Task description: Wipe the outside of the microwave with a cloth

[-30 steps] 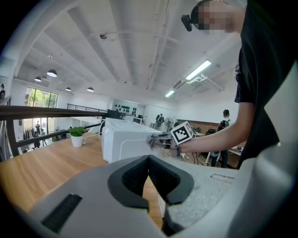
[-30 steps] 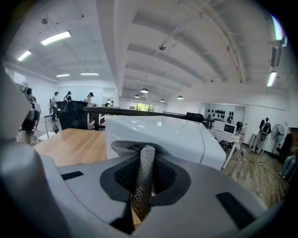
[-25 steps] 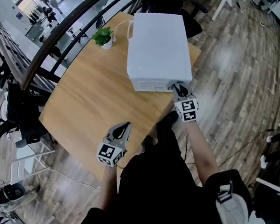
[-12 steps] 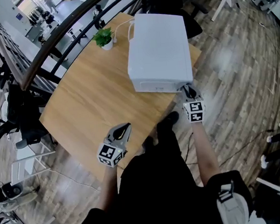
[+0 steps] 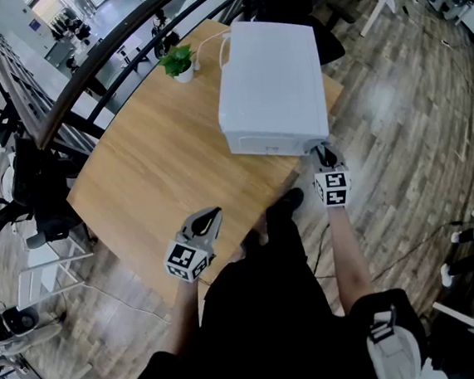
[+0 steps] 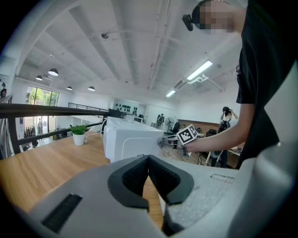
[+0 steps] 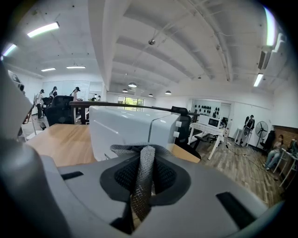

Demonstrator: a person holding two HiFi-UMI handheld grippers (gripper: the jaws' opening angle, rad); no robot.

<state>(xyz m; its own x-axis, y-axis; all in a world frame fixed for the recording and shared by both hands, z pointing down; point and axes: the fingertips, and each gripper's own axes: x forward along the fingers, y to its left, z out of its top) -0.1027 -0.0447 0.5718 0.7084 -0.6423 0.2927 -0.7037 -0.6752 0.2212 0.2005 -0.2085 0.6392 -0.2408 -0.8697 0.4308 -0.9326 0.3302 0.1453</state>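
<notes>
A white microwave (image 5: 271,81) stands on the wooden table (image 5: 161,175) near its right corner, and shows too as the microwave (image 6: 128,139) and the microwave (image 7: 125,130). My right gripper (image 5: 323,153) is at the microwave's front right corner, shut on a grey mesh cloth (image 7: 142,181) that hangs between the jaws. The cloth meets the corner of the microwave front. My left gripper (image 5: 209,220) hovers over the table's near edge, shut and holding nothing. The left gripper view shows the right gripper (image 6: 164,141) at the microwave's corner.
A small potted plant (image 5: 176,63) stands at the table's far side, beside a white cable running from the microwave. A dark railing (image 5: 84,70) runs behind the table. Office chairs and wooden floor surround it. The person's legs and shoes are near the table's front edge.
My right gripper with the cloth has slid rightward along the microwave's front to its right corner. The left gripper has stayed put.
</notes>
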